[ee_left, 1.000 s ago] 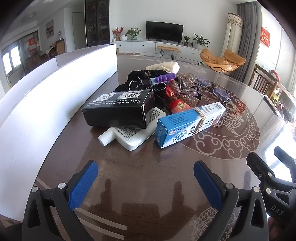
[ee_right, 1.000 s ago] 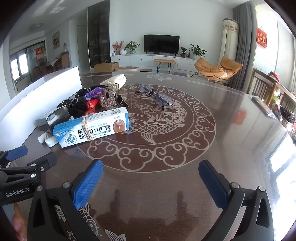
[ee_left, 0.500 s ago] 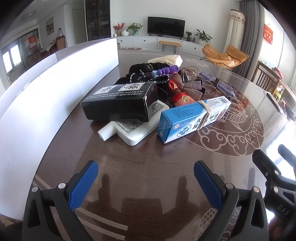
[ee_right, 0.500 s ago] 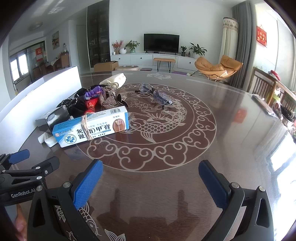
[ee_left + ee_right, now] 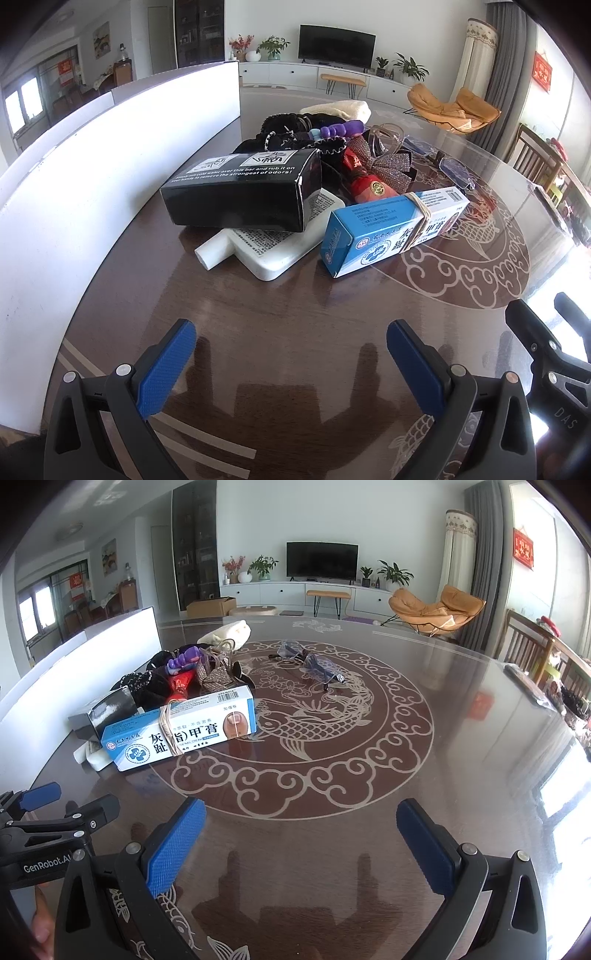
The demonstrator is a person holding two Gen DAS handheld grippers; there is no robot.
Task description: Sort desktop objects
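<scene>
Here both tools hover over the desk [image 5: 280, 325], jaws spread and holding nothing: the left hand-held gripper [image 5: 291, 354] just short of the blue ointment box [image 5: 391, 232], the right hand-held gripper [image 5: 301, 834] further right. Left of that box, touching, a black box [image 5: 240, 192] lies on a white bottle [image 5: 273, 247].

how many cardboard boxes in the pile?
2. The black box sits at the pile's left, resting on the white bottle. The blue-and-white box lies to its right, rubber-banded. More may be hidden under the clutter behind.
</scene>
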